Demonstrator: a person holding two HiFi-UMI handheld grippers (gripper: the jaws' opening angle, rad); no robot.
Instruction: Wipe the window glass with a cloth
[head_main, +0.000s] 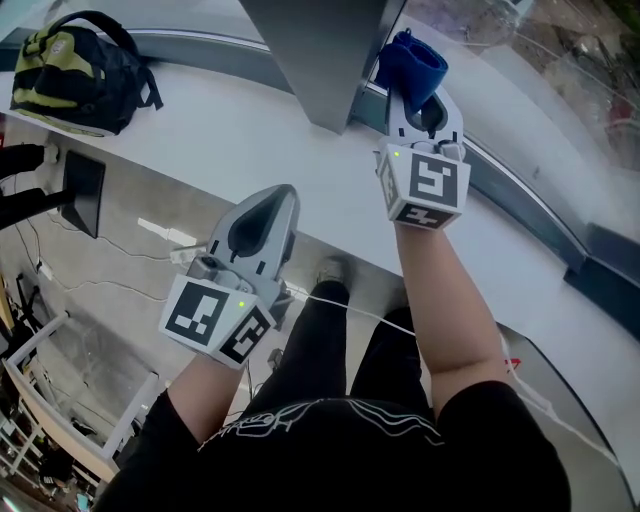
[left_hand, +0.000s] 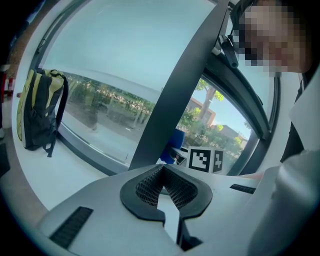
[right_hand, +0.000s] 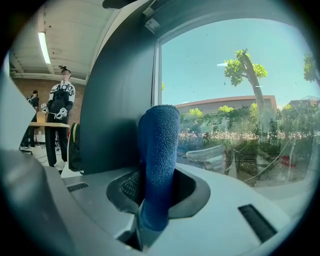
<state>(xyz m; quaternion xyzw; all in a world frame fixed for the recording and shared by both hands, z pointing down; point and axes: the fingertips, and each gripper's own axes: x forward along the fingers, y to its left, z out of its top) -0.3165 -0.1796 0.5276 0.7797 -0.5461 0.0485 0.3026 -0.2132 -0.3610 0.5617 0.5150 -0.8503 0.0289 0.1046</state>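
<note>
The right gripper's (right_hand: 150, 192) 2 jaws are clamped on a folded blue cloth (right_hand: 159, 150). The cloth stands upright beside the dark pillar (right_hand: 120, 100), near the glass (right_hand: 240, 100). The left gripper's (left_hand: 162, 187) jaws are together and empty, by the white sill (head_main: 250, 130). Wiping seems about to start. Next, the cloth needs pressing against the glass and sweeping across.

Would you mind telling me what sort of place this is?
Likely an indoor office or lab: a wide white sill, a backpack resting on it, and large window glass looking onto trees and buildings.
</note>
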